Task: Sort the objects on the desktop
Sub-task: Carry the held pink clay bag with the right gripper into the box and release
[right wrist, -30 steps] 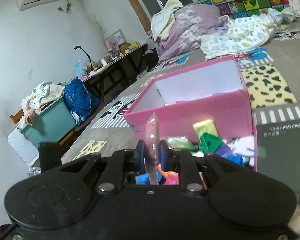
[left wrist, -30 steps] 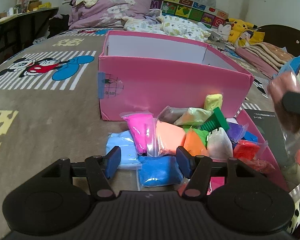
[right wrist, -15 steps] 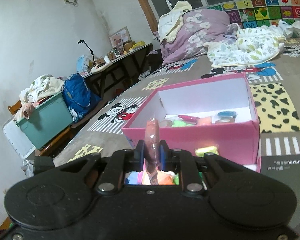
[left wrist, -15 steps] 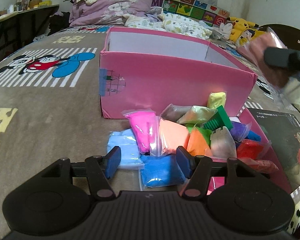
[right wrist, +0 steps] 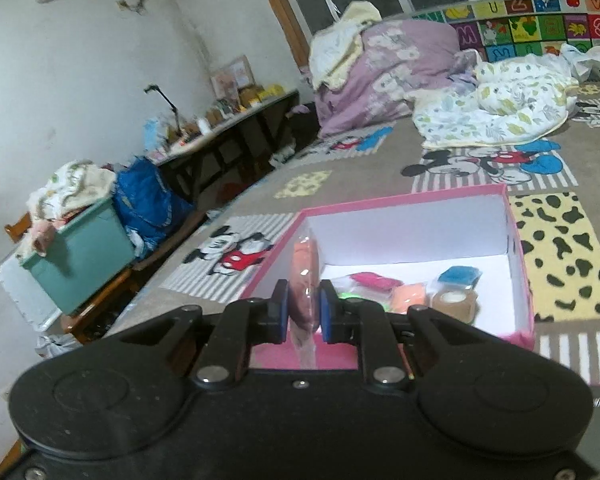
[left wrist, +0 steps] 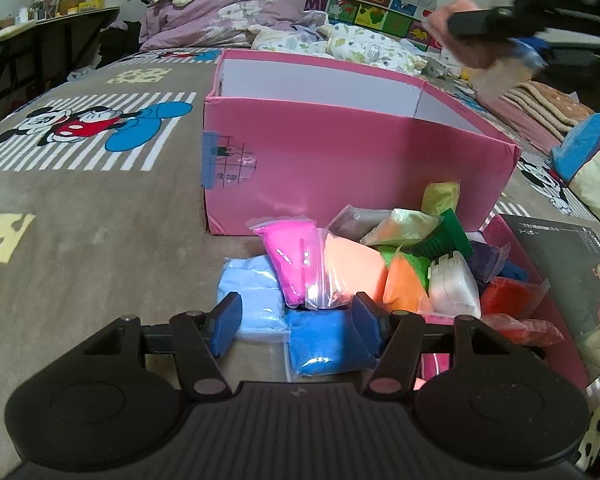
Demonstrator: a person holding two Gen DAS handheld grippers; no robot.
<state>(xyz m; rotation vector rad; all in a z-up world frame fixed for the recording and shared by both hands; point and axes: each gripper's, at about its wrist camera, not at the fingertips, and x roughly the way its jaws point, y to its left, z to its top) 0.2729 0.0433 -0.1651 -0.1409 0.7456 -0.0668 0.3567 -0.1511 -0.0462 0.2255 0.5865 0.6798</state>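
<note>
A bagged lump of reddish-brown clay (right wrist: pixel 303 280) is clamped between the pads of the right gripper (right wrist: pixel 304 312) and is held above the near edge of the pink box (right wrist: pixel 520 240), not yet let go. Inside the box a few items are already laid: a blue packet (right wrist: pixel 459 276), a pink packet (right wrist: pixel 374 280), an orange packet (right wrist: pixel 410 294) and what looks like a roll of tape (right wrist: pixel 454 302), though blur makes that uncertain. The left gripper (left wrist: pixel 296 322) is held with its jaws apart and nothing gripped, poised over the heap of clay bags (left wrist: pixel 340 272) in front of the box. Most of the sorting is judged to be left: a dozen or so coloured bags are seen unsorted in that heap.
</note>
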